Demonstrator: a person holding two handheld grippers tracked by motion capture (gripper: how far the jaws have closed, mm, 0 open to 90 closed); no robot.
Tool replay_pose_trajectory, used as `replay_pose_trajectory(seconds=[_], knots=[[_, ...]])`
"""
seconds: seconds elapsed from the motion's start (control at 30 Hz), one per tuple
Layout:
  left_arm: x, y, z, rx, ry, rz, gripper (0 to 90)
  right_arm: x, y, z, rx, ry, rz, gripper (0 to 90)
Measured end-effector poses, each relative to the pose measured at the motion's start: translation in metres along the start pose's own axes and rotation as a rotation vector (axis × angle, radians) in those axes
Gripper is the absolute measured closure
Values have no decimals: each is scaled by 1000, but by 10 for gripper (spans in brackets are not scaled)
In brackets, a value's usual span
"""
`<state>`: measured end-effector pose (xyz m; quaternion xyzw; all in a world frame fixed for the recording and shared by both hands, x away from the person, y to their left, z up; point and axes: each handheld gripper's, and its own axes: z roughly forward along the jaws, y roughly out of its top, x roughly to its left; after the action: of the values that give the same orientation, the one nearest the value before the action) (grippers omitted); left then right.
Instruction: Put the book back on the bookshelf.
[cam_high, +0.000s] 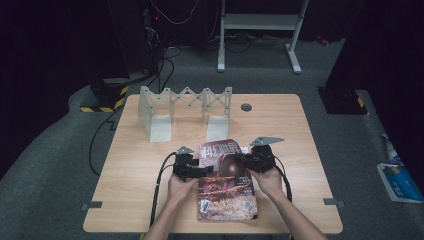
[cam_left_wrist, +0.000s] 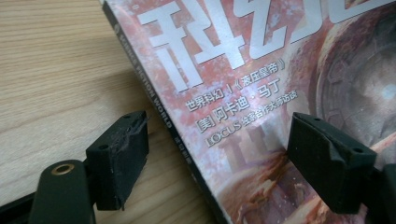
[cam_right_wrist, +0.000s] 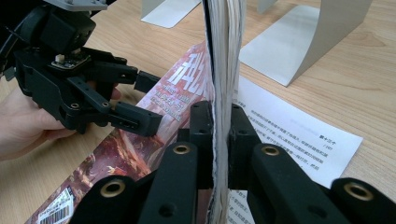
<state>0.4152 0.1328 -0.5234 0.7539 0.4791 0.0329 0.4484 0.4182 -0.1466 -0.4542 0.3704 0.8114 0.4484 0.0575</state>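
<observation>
A magazine (cam_high: 227, 192) with a reddish cover and white title lies near the table's front edge. My right gripper (cam_high: 241, 161) is shut on the right edge of its cover and a thick sheaf of pages (cam_right_wrist: 226, 56), which stands upright between the jaws (cam_right_wrist: 220, 126). Under the raised sheaf a white printed page (cam_right_wrist: 289, 133) lies flat. My left gripper (cam_high: 205, 171) is open at the magazine's spine. In the left gripper view one jaw is over the wood and the other over the cover (cam_left_wrist: 261, 70), neither pressing. The right gripper view shows the left gripper (cam_right_wrist: 149, 101) above the cover (cam_right_wrist: 135, 149).
A grey expanding book rack (cam_high: 185, 107) with two flat foot plates (cam_right_wrist: 299, 42) stands at the back of the wooden table (cam_high: 280, 130). A round cable grommet (cam_high: 246, 107) sits to its right. Cables trail off the front left edge. A white metal frame (cam_high: 260, 22) stands on the floor beyond.
</observation>
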Motion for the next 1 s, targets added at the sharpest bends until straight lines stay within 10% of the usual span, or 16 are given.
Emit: replay_pose_trajectory(seconds=[0.43,1.0], knots=[[-4,15,10,35,-41,27,191,-3,-2,-5,-17,7,9,839],[2,17,-1,29,-22,13,540,-16,-9,2,17,6,57,837]])
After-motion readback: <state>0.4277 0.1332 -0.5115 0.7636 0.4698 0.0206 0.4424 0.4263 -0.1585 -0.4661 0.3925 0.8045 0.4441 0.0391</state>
